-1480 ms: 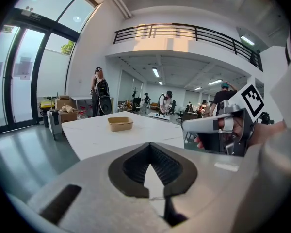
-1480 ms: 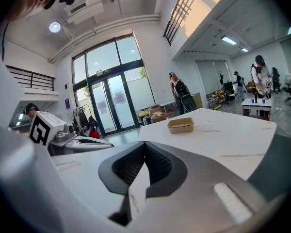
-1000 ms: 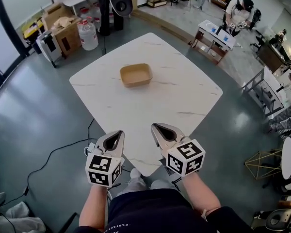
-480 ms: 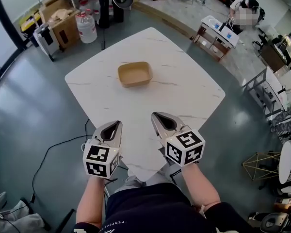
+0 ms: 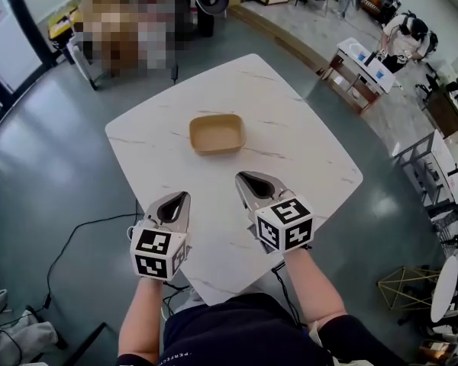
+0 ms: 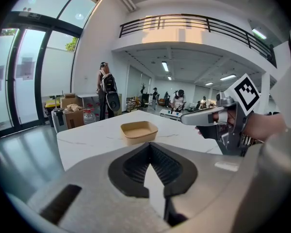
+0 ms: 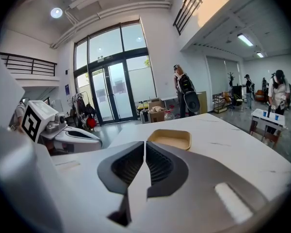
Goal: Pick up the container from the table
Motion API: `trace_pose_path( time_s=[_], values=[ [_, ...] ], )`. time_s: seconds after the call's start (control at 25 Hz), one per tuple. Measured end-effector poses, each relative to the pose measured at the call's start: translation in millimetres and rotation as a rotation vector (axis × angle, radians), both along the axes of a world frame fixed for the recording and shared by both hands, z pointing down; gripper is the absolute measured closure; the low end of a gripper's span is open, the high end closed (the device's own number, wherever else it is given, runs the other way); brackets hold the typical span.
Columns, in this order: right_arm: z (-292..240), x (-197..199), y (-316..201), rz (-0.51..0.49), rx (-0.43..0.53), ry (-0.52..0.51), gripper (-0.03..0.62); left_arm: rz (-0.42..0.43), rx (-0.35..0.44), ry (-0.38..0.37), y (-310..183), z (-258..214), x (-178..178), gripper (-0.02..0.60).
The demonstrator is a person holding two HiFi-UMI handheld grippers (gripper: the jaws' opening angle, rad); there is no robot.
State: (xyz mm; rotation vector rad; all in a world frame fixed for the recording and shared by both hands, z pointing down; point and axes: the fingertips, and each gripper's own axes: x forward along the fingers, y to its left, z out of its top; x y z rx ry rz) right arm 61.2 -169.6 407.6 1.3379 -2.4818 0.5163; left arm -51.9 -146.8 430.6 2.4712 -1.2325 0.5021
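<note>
table (image 5: 298, 147): white marbled, near edge partly behind grippers | container (image 5: 217, 133): tan, shallow, rounded | left gripper (image 5: 185, 197): jaws together | right gripper (image 5: 243, 178): jaws opening, empty

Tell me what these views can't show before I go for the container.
- Underside of the container, every view: it sits flat on the table.
- The container's far outer wall, both gripper views: behind its own near rim.
- Floor beyond the table's far-left corner, head view: a mosaic patch covers it.
- Items on the small desk, head view: too small.
</note>
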Motion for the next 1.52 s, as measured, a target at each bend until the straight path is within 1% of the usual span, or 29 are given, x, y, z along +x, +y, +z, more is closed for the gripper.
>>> trace_pose_path(
  time_s=[0.24,0.4,0.52,0.72,0.84,1.0,1.08,1.16,1.24,1.4,1.52],
  values=[
    [16,-11,-38,-0.113,-0.002,0.066,0.546,-0.041,-0.007,-0.021,-29,4,1,0.584],
    [30,-22,-62,-0.209,0.017,0.156,0.504,-0.059,-0.021,-0.014,-44,8,4,0.584],
    [40,-24,-79,-0.26,0.022,0.21,0.487,-0.069,-0.029,-0.021,-52,13,8,0.584],
    [57,-36,-98,-0.32,-0.004,0.201,0.469,-0.102,-0.057,-0.016,-61,25,8,0.578],
    [69,-40,-107,-0.353,-0.012,0.235,0.461,-0.122,-0.071,-0.01,-66,32,5,0.578],
    [81,-48,-117,-0.425,-0.008,0.325,0.453,-0.16,-0.09,-0.007,-74,40,-4,0.575],
    [86,-51,-120,-0.471,0.006,0.394,0.448,-0.174,-0.101,-0.01,-76,44,-6,0.57],
    [93,-53,-123,-0.527,0.016,0.474,0.448,-0.176,-0.116,-0.007,-78,48,-6,0.568],
    [103,-58,-123,-0.588,0.006,0.535,0.448,-0.171,-0.13,-0.001,-81,51,-7,0.568],
    [114,-69,-120,-0.676,-0.013,0.603,0.445,-0.166,-0.137,-0.002,-85,52,-9,0.569],
    [124,-70,-121,-0.722,-0.015,0.692,0.448,-0.166,-0.137,-0.007,-85,51,-9,0.569]
  ],
)
